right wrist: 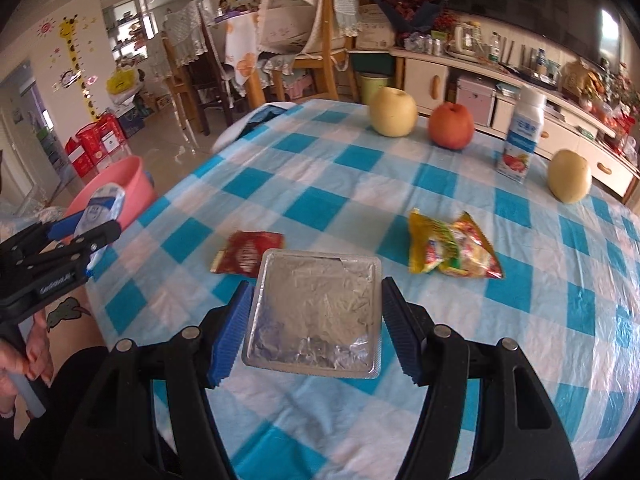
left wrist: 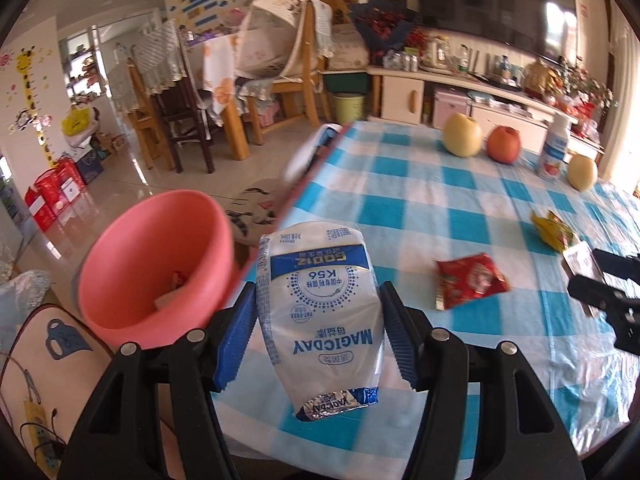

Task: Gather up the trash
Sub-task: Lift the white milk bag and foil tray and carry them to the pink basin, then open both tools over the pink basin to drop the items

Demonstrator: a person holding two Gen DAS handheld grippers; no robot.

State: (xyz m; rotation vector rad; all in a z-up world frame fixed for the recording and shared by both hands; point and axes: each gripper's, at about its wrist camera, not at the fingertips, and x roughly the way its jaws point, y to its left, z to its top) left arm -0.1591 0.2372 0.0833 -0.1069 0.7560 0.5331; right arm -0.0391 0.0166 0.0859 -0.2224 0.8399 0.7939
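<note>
Left gripper point(left wrist: 318, 332) clamps a crinkled white-blue milk pouch point(left wrist: 318, 312) (right of the smooth pink bin point(left wrist: 156, 264)). Right gripper point(right wrist: 316, 328) clamps a flat square foil pack point(right wrist: 314, 312) above the checked tablecloth point(right wrist: 360, 184)

Your left wrist camera looks out over the near left edge of the desk point(left wrist: 420, 208), close above it, facing the far cabinets. Your right wrist camera sits further right, low over the desk point(right wrist: 360, 184), facing the same way. Both views share the checked cloth and the red wrapper point(left wrist: 468, 286) point(right wrist: 250, 254).
</note>
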